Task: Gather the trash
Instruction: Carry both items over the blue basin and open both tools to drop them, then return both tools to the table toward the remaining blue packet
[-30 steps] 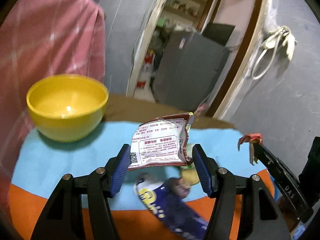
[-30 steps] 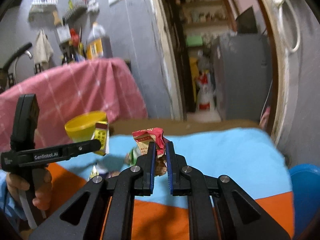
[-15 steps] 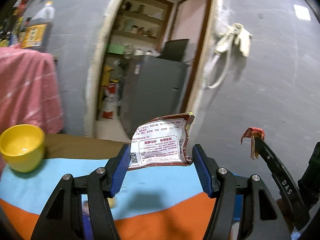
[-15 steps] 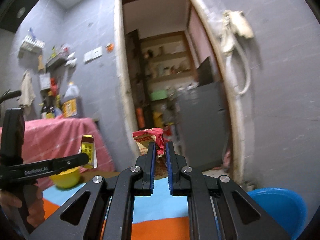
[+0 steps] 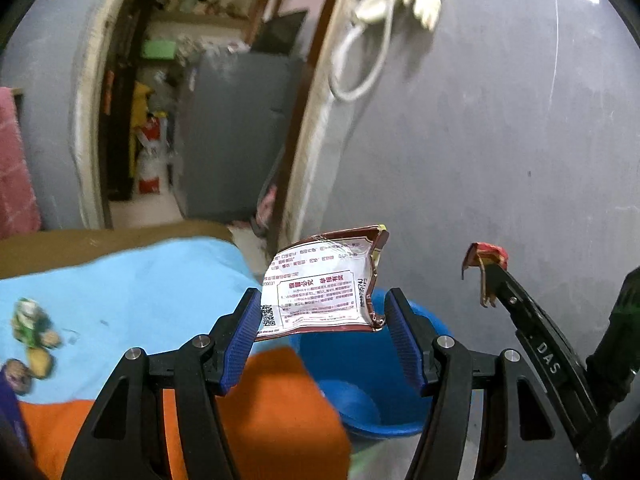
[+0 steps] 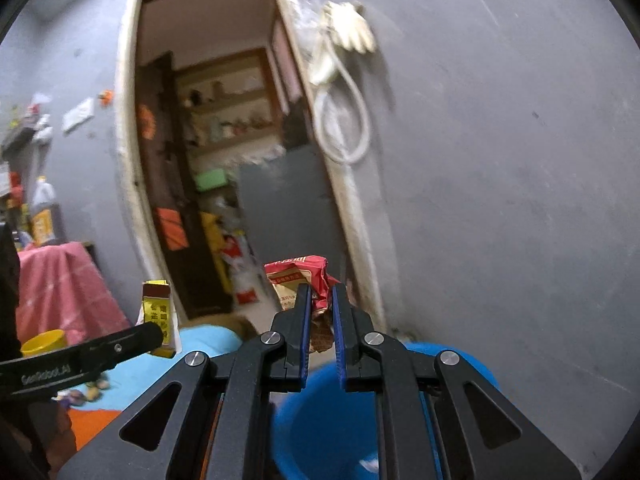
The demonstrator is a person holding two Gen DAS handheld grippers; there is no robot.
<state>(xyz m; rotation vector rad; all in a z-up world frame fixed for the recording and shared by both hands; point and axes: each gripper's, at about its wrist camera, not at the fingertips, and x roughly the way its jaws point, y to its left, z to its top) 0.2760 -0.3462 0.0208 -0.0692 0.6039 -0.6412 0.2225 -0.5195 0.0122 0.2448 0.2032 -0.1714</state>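
Left gripper point(image 5: 320, 332) clutching its packet point(image 5: 320, 288), right gripper point(image 6: 320, 320) pinching the wrapper point(image 6: 300, 276) — centre both over the bin point(image 5: 360, 392) before releasing!

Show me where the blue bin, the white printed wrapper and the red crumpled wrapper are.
blue bin point(image 5: 360, 404), left wrist view, inner wall.
white printed wrapper point(image 5: 320, 296), left wrist view, middle of printed face.
red crumpled wrapper point(image 6: 316, 270), right wrist view, upper part above the claw.
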